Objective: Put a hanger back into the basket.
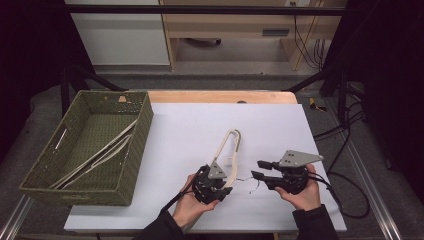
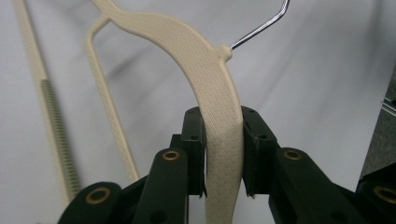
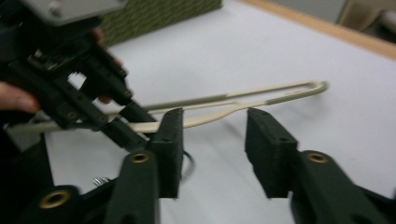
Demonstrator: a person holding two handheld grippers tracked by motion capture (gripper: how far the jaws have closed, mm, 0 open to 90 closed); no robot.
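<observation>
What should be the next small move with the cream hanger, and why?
Probably carry the cream hanger left toward the green basket: the left gripper is clamped on it, the right gripper stands open and free, and similar hangers already lie there.

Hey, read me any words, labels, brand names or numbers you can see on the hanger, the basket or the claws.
None can be read. The cream hanger shows only a woven texture, the green basket only its weave, and the left claw and right claw are plain black. A small tag on the basket's far wall is too small to tell.
</observation>
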